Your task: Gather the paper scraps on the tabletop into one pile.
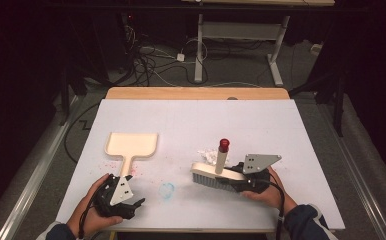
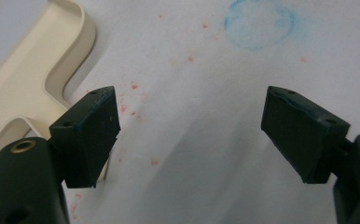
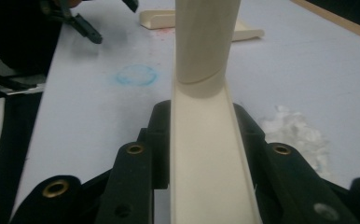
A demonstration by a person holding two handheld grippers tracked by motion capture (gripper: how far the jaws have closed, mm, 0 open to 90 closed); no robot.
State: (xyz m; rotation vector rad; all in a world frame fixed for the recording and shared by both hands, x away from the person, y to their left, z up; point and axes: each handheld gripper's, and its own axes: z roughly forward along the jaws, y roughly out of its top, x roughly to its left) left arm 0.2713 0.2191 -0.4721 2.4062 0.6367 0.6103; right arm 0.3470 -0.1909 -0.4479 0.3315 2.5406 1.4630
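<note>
A cream dustpan [image 1: 131, 144] lies flat at the table's left, its handle pointing toward me. My left gripper [image 1: 135, 191] rests just by that handle's end, open and holding nothing; in the left gripper view its jaws [image 2: 190, 130] stand wide over bare table, with the dustpan [image 2: 24, 79] beside the left jaw. My right gripper [image 1: 241, 180] is shut on the cream back of a hand brush [image 1: 213, 176] with grey bristles on the table. The brush's handle [image 1: 222, 156], red at the tip, stands upright. A small pile of white crumbs [image 1: 210, 156] lies just behind the brush.
A faint blue ring [image 1: 166, 190] marks the white tabletop [image 1: 196, 120] between the two grippers. Red specks [image 1: 113, 162] are scattered around the dustpan handle. Beyond the table's wooden far edge [image 1: 196, 93] are floor cables and a desk frame.
</note>
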